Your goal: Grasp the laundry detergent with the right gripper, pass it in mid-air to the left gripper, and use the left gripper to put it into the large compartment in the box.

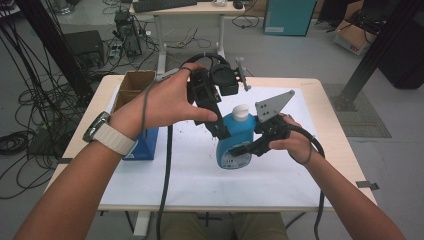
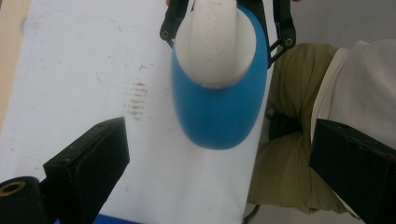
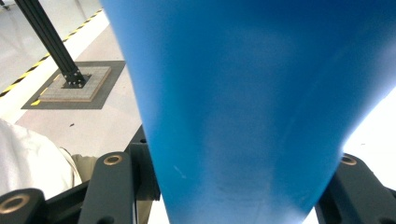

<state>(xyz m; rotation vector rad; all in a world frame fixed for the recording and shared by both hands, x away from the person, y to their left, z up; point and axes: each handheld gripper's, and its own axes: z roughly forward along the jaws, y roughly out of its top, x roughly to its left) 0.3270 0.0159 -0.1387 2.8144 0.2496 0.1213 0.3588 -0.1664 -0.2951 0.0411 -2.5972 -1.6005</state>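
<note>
Blue bottle (image 1: 234, 142) with white cap (image 1: 240, 111) stands upright near the middle of the table (image 1: 305, 87), on the white sheet (image 1: 280, 175) that covers most of the top. Right gripper (image 1: 244, 148) comes in from the bottom-right side and clamps the bottle's lower body, jaws on either side of it; in the right gripper view the blue wall (image 3: 243, 93) sits squeezed between both jaws. Right hand (image 1: 292, 142) sits just right of the bottle, grey three-cornered plate (image 1: 272, 105) sticking up beside the cap.

Left gripper (image 1: 220, 127) is held by the left hand (image 1: 167, 102) above and just left of the bottle, pointing down at it. In the left gripper view its jaws are spread wide, bottle (image 2: 217, 88) and cap (image 2: 215, 42) between and beyond them, not touching either jaw.

Cardboard box (image 1: 132, 87) near the far-left corner, blue box (image 1: 145, 142) at the left edge under the left wrist. Watch (image 1: 96, 126) with pale strap on that wrist.
</note>
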